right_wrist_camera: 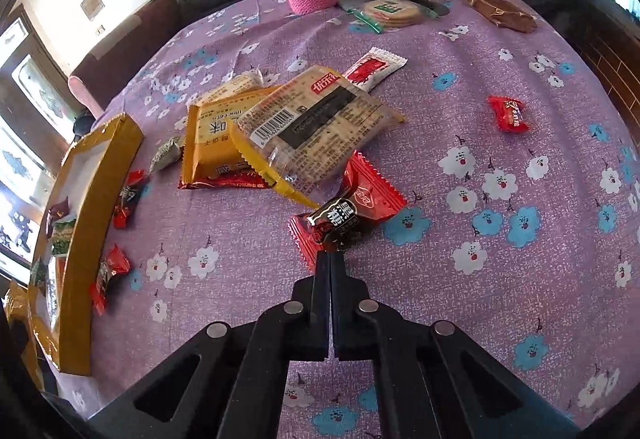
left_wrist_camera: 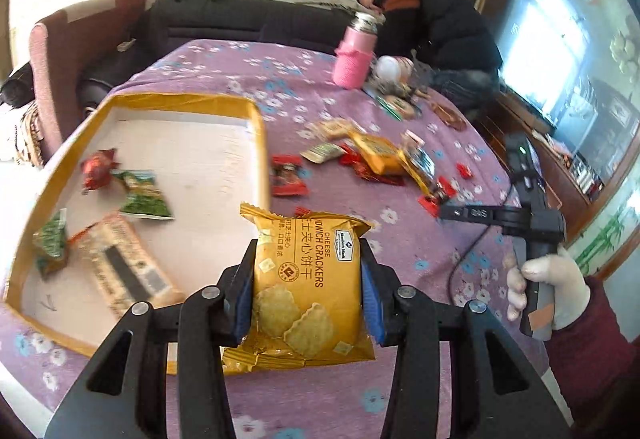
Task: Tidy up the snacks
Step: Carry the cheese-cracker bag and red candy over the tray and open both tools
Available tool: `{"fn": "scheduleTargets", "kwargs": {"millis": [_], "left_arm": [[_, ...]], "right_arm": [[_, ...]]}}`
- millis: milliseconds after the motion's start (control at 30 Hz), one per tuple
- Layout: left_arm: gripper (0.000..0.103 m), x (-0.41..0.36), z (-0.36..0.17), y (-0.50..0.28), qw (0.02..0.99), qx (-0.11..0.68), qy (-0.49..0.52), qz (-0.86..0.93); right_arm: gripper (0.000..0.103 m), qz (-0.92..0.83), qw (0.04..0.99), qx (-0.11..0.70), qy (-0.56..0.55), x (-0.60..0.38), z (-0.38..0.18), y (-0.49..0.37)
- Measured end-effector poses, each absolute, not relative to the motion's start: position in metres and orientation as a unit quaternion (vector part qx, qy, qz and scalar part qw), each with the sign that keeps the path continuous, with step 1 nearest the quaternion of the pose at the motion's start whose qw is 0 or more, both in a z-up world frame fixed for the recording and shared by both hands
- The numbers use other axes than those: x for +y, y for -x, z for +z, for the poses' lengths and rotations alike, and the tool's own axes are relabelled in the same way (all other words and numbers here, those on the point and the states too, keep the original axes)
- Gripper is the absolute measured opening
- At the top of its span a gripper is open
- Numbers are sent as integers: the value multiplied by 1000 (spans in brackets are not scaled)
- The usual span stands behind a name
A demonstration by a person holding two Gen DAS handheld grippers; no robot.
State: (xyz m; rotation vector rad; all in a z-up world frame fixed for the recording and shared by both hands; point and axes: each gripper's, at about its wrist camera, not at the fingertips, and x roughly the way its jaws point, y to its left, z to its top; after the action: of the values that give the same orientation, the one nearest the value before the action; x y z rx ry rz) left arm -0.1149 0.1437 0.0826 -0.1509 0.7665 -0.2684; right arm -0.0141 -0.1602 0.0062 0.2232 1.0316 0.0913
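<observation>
- The left gripper (left_wrist_camera: 308, 303) is clamped on a cracker packet (left_wrist_camera: 306, 279) by its sides, near the tray (left_wrist_camera: 176, 101), which lies at ten o'clock. The puffy bag could slide out of the pads before it clears the tray's rim.
- The right gripper (right_wrist_camera: 331, 259) is pinched fully together on the twisted end of a red candy (right_wrist_camera: 344, 217). Whether it has much wrapper is hard to tell; a thin hold could tear loose on lifting.
- The clear biscuit pack (right_wrist_camera: 316, 131), at twelve o'clock, touches the candy and could be dragged.
</observation>
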Motion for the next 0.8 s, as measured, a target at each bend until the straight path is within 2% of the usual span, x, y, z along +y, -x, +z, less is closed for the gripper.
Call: {"fn": "scheduleTargets", "kwargs": {"millis": [233,300,333,400,433,567,600,633,700,800], "left_arm": [[42,208,85,119,922,352,134,-85],[42,218,84,121,922,349,145,-80],[42,222,84,121,922,349,148,-78],[42,227,84,120,923,346,153,-74],[42,229,83,120,923,345,155,-74],[42,233,83,121,923,344,156,-70],[42,234,83,123,924,343,154,-68],[42,235,83,123,925,343,153,-65],[42,238,83,124,925,343,154,-63],[42,242,80,122,923,344,160,-57]], "right_arm": [[3,55,881,462,-88,-162,31,27],[12,63,866,480,-123,-168,28,21],[29,59,860,486,-141,-171,26,16],[48,41,855,491,-159,-172,22,7],[49,29,855,490,-164,-172,21,3],[49,-17,843,503,-187,-171,6,-16],[45,-28,851,492,-179,-169,8,-17],[34,-34,852,493,-171,-167,7,-19],[25,-34,857,488,-160,-166,7,-18],[25,-22,863,478,-161,-173,7,-7]]}}
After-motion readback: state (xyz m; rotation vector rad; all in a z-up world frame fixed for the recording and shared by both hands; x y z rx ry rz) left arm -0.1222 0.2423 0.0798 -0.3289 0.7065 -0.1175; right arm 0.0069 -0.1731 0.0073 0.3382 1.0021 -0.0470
